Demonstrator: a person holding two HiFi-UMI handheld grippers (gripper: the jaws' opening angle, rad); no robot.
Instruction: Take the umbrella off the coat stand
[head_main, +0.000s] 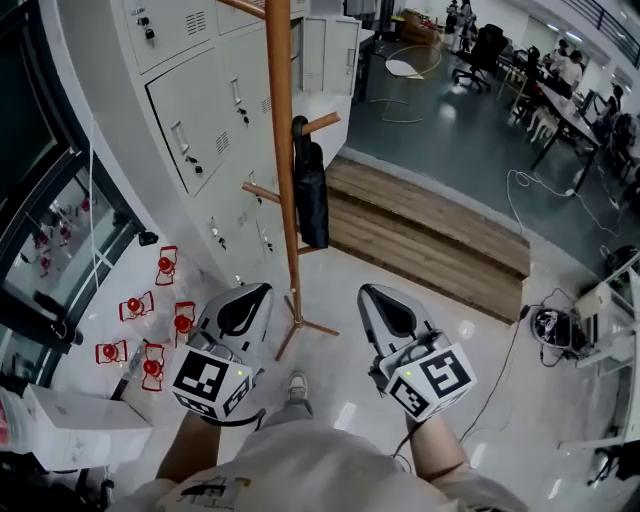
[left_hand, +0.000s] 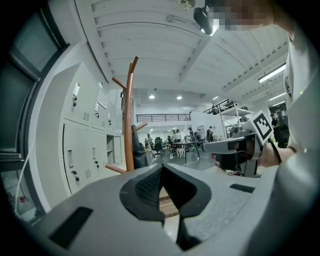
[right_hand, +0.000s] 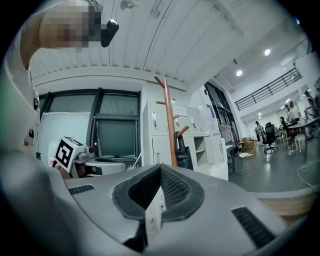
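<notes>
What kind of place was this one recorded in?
Probably an open-plan office or lab: white metal lockers stand beside a tall wooden coat stand, with a black swivel chair further back.

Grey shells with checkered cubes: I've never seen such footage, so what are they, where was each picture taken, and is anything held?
They are hand-held two-jaw grippers, one in each of a person's hands: left gripper, right gripper. The head view looks down from a camera on the person's head. The other two views come from cameras riding on each gripper, looking along its jaws. Both pairs of jaws are together and hold nothing. Ahead stands a wooden coat stand beside white lockers; a folded black umbrella hangs from a peg on it, untouched.
</notes>
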